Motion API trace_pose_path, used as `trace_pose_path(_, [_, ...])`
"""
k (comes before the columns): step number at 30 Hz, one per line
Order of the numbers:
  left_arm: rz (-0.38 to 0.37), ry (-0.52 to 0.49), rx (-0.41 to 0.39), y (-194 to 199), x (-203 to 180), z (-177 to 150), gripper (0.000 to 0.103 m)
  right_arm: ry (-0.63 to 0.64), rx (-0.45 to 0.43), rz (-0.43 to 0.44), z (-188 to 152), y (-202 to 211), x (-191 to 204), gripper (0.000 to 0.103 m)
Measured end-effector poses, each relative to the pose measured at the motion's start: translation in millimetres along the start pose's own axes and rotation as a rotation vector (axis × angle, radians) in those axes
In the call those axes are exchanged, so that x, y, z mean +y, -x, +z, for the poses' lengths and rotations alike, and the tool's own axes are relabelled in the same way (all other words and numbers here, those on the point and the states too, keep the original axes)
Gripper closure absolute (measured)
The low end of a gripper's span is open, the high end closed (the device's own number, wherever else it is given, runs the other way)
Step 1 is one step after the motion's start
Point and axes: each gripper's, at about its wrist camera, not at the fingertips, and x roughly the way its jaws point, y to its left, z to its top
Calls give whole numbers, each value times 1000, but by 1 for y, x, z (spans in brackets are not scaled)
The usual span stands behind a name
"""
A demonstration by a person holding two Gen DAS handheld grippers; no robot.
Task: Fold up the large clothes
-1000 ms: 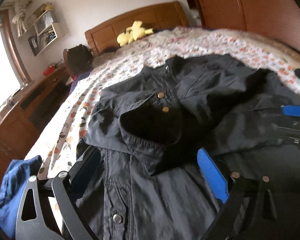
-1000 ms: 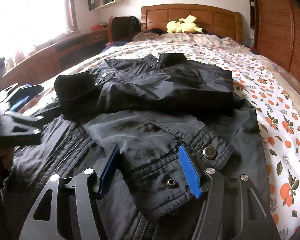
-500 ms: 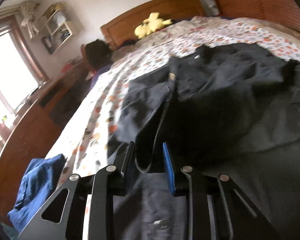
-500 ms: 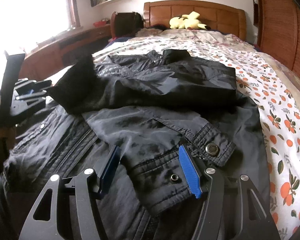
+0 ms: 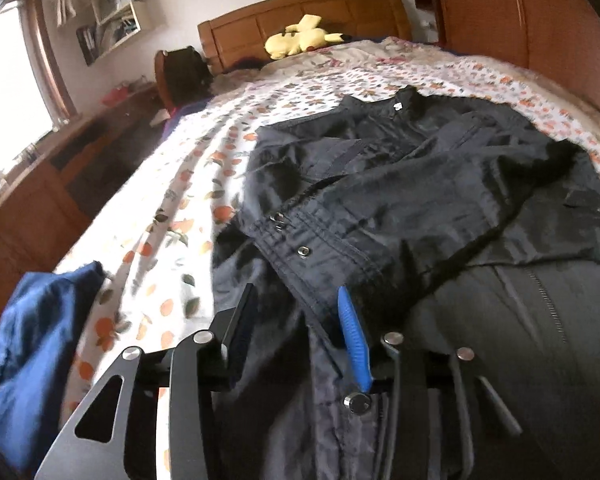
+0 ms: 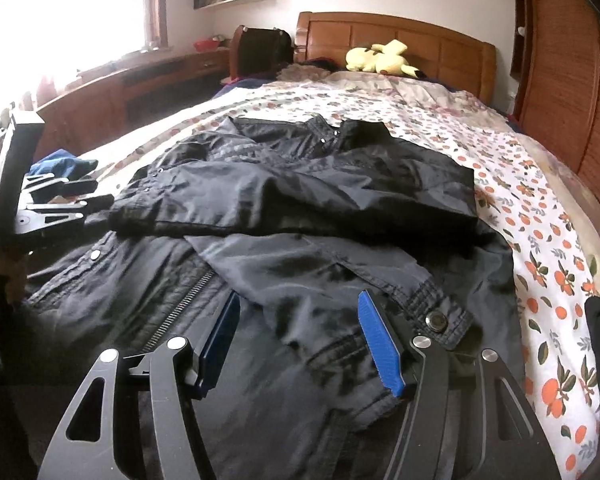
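As it lies flat: jacket [image 6: 300, 208] | collar toward headboard [image 6: 392, 36]

The black jacket [image 6: 300, 200] is thin cloth with a faint sheen and metal snaps, the floral bedsheet [image 6: 540, 216] matt cotton-like cloth, the headboard [image 6: 400, 44] glossy wood, the plush toy [image 6: 380, 58] fuzzy, and the right gripper [image 6: 300, 340] matt black metal with ribbed blue plastic pads

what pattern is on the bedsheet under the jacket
White with small orange fruits and green leaves on the bedsheet, clearest in the right wrist view.
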Motion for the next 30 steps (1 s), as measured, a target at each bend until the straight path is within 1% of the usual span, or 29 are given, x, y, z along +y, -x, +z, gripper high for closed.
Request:
trace_pose_path(2, [-18, 3, 7, -1, -2, -1, 58, 1, -6, 8, 1, 2, 4, 44])
trace_pose_path(5, [-35, 1, 26, -6, -7, 0, 48, -2, -15, 16, 3, 5, 8, 43])
trace_pose_path(8, [-46, -15, 63, -17, -14, 1, 48, -1, -23, 19, 3, 10, 9, 38])
trace_pose_path(9, [-42, -21, 83, -23, -17, 2, 48, -2, -27, 19, 3, 11, 9, 38])
trace_pose_path(12, [-50, -14, 108, -30, -17, 1, 48, -7, -31, 14, 1, 16, 6, 37])
trace_pose_path(13, [-61, -4, 110, -30, -16, 1, 50, -9, -31, 13, 0, 17, 5, 37])
trace_pose_path(14, [-78, 2, 113, -30, -14, 1, 63, -12, -31, 10, -1, 18, 2, 37])
trace_pose_path(15, [-101, 13, 124, -30, -13, 0, 81, -14, -32, 6, -2, 19, 0, 37])
trace_pose_path(16, [-110, 21, 132, -29, -12, 0, 90, -18, -35, 2, -4, 21, -3, 37])
trace_pose_path(17, [-117, 25, 132, -28, -12, 0, 93, -20, -35, -1, -5, 22, -5, 37])
trace_pose_path(21, [-147, 20, 68, 8, -18, -5, 96, -34, -34, -16, -10, 27, -15, 37])
trace_pose_path(26, [-181, -4, -17, 65, -34, -21, 97, -47, -45, -22, -12, 35, -24, 37])
trace_pose_path(30, [-217, 4, -46, 91, -50, -34, 97, -54, -52, -22, -13, 38, -26, 37])
